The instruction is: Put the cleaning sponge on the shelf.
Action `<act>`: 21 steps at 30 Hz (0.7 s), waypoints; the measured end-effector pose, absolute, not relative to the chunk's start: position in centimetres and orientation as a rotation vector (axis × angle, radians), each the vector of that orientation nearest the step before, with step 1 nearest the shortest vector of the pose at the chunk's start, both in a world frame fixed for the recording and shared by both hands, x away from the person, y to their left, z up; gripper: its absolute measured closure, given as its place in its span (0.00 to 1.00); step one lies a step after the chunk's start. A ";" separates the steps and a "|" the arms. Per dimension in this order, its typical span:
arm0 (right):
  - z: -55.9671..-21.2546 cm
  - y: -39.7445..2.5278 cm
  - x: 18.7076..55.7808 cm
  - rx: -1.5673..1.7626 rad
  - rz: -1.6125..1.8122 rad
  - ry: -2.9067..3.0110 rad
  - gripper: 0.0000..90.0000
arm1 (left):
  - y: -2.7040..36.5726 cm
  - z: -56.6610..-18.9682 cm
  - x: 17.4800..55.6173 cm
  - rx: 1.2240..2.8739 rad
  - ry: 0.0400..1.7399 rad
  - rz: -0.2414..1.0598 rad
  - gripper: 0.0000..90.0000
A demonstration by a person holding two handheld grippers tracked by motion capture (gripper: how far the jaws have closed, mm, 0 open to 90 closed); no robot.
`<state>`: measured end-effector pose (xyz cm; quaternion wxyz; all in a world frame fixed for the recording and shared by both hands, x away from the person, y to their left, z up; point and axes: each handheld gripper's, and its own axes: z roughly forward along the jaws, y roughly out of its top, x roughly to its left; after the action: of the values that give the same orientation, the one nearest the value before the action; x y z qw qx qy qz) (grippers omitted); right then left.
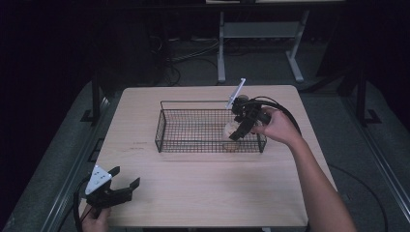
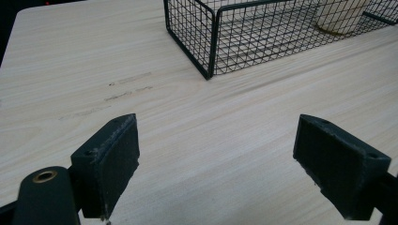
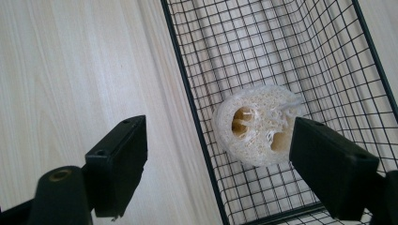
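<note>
Pale wood counter (image 1: 208, 193), wide and bare but for one load. Black wire basket (image 1: 167, 128) set at mid-counter, long side across.

Right gripper (image 1: 240, 129) tipped down over the basket's right end, fingers (image 3: 331, 171) released and spread wide. In the right gripper view, one finger outside the basket wall over bare counter, the other just beside the loofah slice (image 3: 257, 126); basket rim running between the two. Closing from this stance likely to pinch wire, not sponge.

Left gripper (image 1: 121, 186) parked at the near left corner, fingers (image 2: 110, 161) likewise released, grasping nothing, well apart from the basket.

Loofah slice lying on the basket floor at the right end, close to the side wall, pale and round with two holes through it.

Probable step: taking hold of the slice, or just letting go of it; hard to say which. For a clean grasp:
- Shift sideways into the basket until both fingers clear the rim.
- Lower straight, fingers flanking the slice across its round edge.
- Close gently; porous, light, likely to squash or tip.
- Lift vertically, away from the mesh wall, to avoid snagging fibres on wire.
</note>
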<state>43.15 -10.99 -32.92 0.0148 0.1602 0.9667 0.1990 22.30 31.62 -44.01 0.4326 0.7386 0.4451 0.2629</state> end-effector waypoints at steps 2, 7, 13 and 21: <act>-32.9 -11.1 43.1 0.500 0.622 3.009 0.21 | 31.6 -44.0 22.3 1.841 1.108 0.655 0.15; -32.9 -11.3 42.7 0.494 0.635 3.003 0.21 | 31.5 -44.1 22.4 1.849 1.104 0.655 0.15; -32.9 -11.4 42.0 0.490 0.616 3.006 0.21 | 31.5 -44.1 22.3 1.848 1.103 0.655 0.15; -33.0 -11.8 41.1 0.473 0.606 2.988 0.21 | 31.4 -44.1 22.4 1.850 1.103 0.652 0.15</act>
<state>41.12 -11.76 -32.95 0.0284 0.1533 0.9681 0.1964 22.36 31.41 -44.09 0.4311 0.7419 0.4422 0.2613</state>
